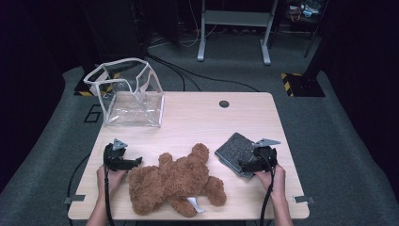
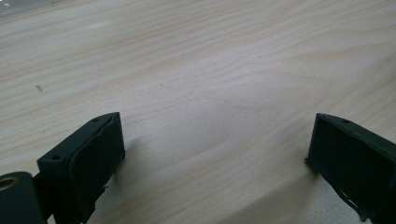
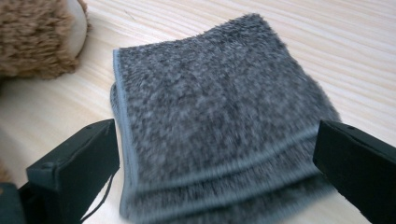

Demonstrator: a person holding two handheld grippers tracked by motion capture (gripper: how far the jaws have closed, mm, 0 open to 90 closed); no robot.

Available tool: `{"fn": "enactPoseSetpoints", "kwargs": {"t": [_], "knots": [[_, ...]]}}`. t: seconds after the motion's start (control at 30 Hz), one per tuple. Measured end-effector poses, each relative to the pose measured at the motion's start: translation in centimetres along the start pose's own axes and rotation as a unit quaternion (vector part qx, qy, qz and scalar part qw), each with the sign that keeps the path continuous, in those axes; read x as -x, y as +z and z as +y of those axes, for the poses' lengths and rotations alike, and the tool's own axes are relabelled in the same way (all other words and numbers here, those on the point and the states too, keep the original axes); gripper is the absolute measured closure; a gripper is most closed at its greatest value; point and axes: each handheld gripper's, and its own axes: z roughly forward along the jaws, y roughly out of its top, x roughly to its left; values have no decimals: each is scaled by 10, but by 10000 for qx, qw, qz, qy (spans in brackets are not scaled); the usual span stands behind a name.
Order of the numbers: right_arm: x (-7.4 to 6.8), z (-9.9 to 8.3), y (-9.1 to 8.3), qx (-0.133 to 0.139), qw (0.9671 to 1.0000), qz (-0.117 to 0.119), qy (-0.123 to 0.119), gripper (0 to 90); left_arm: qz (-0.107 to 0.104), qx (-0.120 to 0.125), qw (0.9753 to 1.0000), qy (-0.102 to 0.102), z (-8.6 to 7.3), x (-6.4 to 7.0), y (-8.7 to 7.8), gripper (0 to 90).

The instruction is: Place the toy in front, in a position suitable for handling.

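Note:
A brown teddy bear [image 1: 176, 181] lies on its side near the front of the wooden table [image 1: 197, 117]. To its left my left gripper [image 1: 123, 161] rests low over bare wood, open, jaws wide apart [image 2: 215, 154] with nothing between them. A folded dark grey towel [image 1: 235, 150] lies right of the bear. My right gripper [image 1: 249, 165] sits at the towel's near edge, open, its jaws standing to either side of the folded stack [image 3: 215, 116]. The bear's fur [image 3: 37, 37] shows at the upper left of the right gripper view.
A clear plastic bag [image 1: 129, 94] with white trim stands open at the table's back left corner. A round cable hole [image 1: 224, 103] sits near the back edge. Behind the table are a grey desk frame [image 1: 235, 28] and floor cables.

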Motion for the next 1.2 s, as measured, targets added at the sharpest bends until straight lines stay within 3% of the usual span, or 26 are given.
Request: {"fn": "enactPoseSetpoints", "kwargs": {"t": [0.2, 0.37, 0.5, 0.6, 0.93, 1.2], "knots": [[-3, 6, 25, -334, 9994, -39, -110, 53, -6, 6, 10000, -6, 0, 0, 0, 45], [-2, 0, 41, -638, 9978, -87, -158, 208, -13, 1, 10000, 2, 0, 0, -1, 52], [-2, -3, 40, -592, 9982, -9, -52, 253, -10, 6, 10000, 5, 0, 0, -1, 53], [-4, -1, 38, -668, 9977, -20, -75, 339, -12, 6, 10000, -6, 0, 0, -1, 55], [-3, -7, 35, -324, 9993, -158, 115, 684, -18, -44, 10000, 34, 0, -1, -2, 64], [-5, -11, 31, -63, 9996, -275, 87, 764, -18, -42, 10000, 28, 0, -1, -2, 67]]}}
